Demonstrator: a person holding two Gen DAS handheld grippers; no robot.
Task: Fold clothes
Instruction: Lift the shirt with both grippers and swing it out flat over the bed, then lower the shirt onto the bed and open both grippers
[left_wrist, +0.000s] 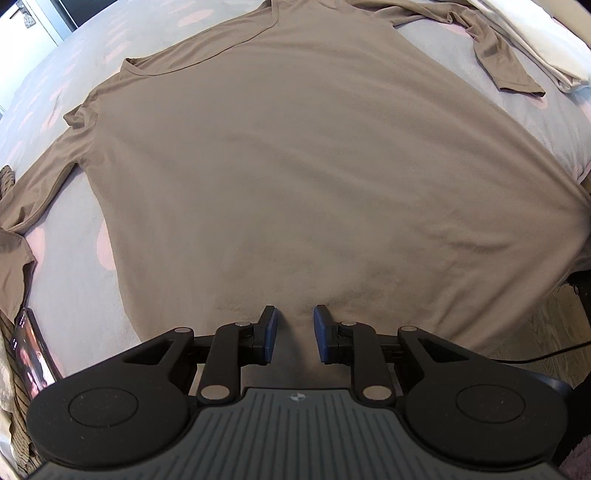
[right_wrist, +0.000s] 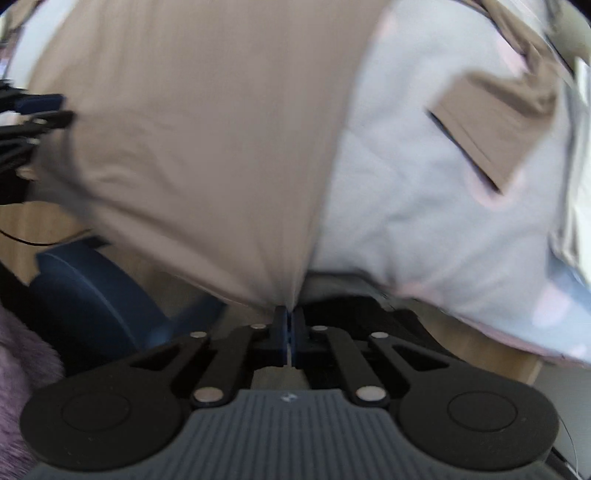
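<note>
Shirt (left_wrist: 295, 166) on pale-blue bed (left_wrist: 74, 229)

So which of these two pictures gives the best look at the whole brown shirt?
The left wrist view: the brown shirt lies spread on the bed, with neckline, body and both sleeves visible. The right wrist view is blurred and shows only its lower body and one sleeve end, with the right gripper shut on the hem.

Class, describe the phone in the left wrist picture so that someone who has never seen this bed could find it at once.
Start at the bed, covered in pale blue bedding with pink patches, where a tan long-sleeved shirt lies spread flat. Follow the shirt's outstretched sleeve toward the picture's lower left corner. There, beside striped fabric, lies the phone: the only dark, hard, glossy slab among soft cloth, its screen lit.
</note>
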